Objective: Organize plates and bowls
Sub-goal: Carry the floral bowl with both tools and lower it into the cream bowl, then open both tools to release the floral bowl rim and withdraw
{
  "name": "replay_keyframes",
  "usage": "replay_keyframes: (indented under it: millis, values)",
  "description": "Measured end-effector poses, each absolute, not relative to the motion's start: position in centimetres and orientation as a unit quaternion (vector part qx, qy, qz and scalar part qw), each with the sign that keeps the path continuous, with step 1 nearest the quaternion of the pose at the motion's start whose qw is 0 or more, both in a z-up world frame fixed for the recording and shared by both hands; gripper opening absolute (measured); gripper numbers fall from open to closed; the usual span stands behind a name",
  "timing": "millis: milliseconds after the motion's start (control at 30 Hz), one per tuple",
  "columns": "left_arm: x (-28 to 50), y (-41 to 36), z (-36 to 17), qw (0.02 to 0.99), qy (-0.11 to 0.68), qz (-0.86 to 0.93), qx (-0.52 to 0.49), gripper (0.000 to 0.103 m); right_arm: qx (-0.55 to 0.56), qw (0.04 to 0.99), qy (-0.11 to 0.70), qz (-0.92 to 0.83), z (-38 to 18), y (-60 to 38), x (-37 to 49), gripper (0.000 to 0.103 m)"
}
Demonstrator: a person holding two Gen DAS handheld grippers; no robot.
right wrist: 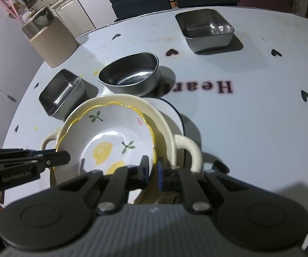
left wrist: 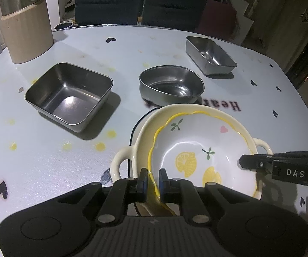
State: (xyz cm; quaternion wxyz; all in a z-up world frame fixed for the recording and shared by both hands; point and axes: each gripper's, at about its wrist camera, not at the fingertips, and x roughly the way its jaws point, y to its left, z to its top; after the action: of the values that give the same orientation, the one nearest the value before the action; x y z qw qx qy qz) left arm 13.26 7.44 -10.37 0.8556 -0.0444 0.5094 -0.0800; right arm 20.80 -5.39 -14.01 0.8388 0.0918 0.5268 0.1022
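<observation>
We count three steel containers on the table [left wrist: 46,171]: a square tin [left wrist: 68,96] at far left, a rounded steel bowl [left wrist: 171,85] in the middle, and a rectangular tin [left wrist: 210,55] at far right. We count two ceramic bowls and one plate, all stacked at the near edge: the lemon-print bowl [left wrist: 197,150] sits inside the cream two-handled bowl [left wrist: 145,128], which rests on a white dark-rimmed plate [right wrist: 173,115]. A beige canister [left wrist: 27,36] stands at the far left corner. Our left gripper [left wrist: 153,180] is clamped on the lemon-print bowl's near-left scalloped rim, one finger inside and one outside. Our right gripper [right wrist: 153,169] pinches the same bowl's rim on the opposite, right side.
</observation>
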Motion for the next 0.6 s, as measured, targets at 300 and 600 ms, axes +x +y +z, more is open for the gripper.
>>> replay_keyframes:
  millis: [300,600]
  values:
    - [13.2,7.6,-10.3,0.855,0.511,-0.082,-0.047,0.012,0.104,0.835,0.527,0.116,-13.5,-6.1,20.5,0.013]
    - [12.7,8.1,-9.7,0.853,0.51,-0.085,-0.064,0.013,0.086,0.848,0.506,0.136,-12.2,-6.6,19.7,0.038]
